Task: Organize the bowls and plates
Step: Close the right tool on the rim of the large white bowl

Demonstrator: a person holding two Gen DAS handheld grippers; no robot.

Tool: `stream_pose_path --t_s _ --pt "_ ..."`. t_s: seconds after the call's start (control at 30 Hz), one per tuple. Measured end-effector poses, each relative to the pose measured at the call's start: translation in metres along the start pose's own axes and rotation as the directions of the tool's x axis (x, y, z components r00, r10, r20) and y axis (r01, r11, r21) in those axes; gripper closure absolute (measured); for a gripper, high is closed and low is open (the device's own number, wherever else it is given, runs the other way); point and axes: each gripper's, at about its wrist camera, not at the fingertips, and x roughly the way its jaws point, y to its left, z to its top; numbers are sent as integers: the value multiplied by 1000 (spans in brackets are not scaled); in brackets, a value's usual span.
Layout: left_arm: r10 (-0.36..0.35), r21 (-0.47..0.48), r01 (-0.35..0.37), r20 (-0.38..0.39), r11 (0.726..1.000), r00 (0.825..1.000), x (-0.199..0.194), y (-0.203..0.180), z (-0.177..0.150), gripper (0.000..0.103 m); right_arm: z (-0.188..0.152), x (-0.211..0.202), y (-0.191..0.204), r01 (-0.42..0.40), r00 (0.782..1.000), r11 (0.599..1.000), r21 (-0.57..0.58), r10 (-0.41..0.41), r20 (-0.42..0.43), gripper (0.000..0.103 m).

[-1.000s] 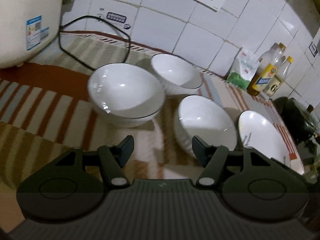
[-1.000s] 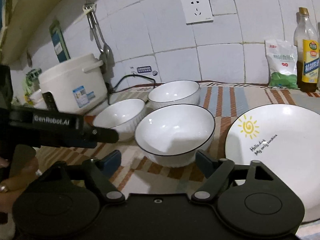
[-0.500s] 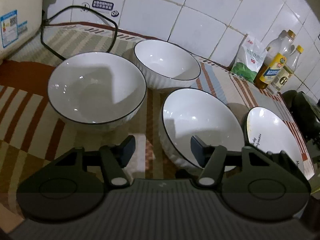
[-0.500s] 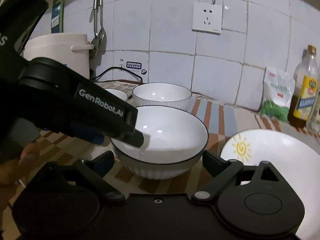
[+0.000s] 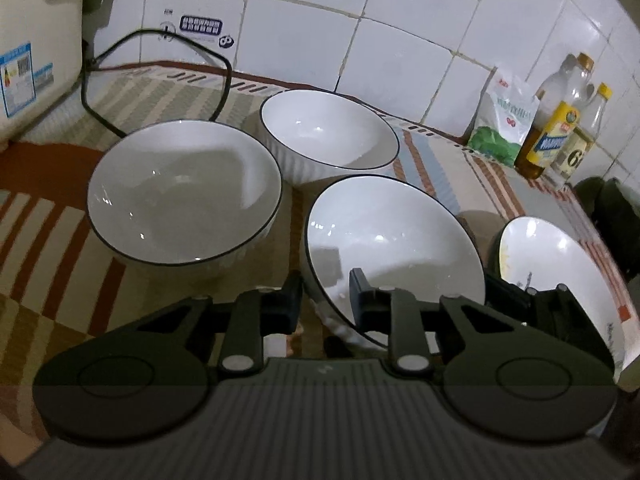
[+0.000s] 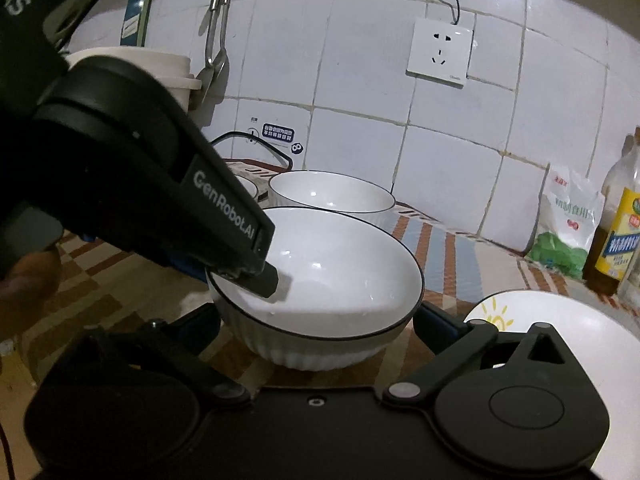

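Three white bowls stand on the striped cloth [image 5: 48, 240] of the counter, with a plate [image 6: 568, 320] carrying a sun drawing just beside the nearest of them toward the cloth's right end. A second ago the left gripper [image 5: 325, 300] hung short of the bowls with its fingers well apart; now it has come forward over the near bowl [image 5: 400, 240], and its jaws are closing across that bowl's near-left rim, one finger outside the ribbed wall and one inside the basin. In the right wrist view the inner finger lies against the white inside of the bowl, so the pinch looks nearly made, though whether both pads press yet I cannot tell for sure. The right gripper [image 6: 316, 320] has also drawn closer, and its jaws are opening to their widest, one fingertip at each side of the same bowl without touching it. The left bowl [image 5: 184, 196] and the far bowl [image 5: 332, 136] beside the tiled wall sit where they were, as do the rice cooker [image 5: 36, 40] at the left end and the bottles [image 5: 556, 132] and bag [image 5: 506, 120] at the right end. For the task, this reads as the first bowl being taken, probably to be nested into one of the other two.
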Motion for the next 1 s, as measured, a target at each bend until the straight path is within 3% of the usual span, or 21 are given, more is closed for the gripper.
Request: stream_pose_path --t_s 0.53,0.83,0.93,1.0 --pt "51 35 -50 -44 998 998 -42 22 -14 80 -3 -25 42 -38 999 999 -35 38 4 0" --pt "41 17 -40 -65 999 997 -40 33 -16 79 -7 -25 53 -35 999 997 -68 35 1 0" --pt "16 17 -14 -79 1000 997 -42 34 -15 75 -6 -27 49 -54 998 997 -62 53 -13 0" --pt "7 22 -5 -74 1000 997 -45 36 -14 59 -5 -27 48 -61 998 996 -68 59 -24 0"
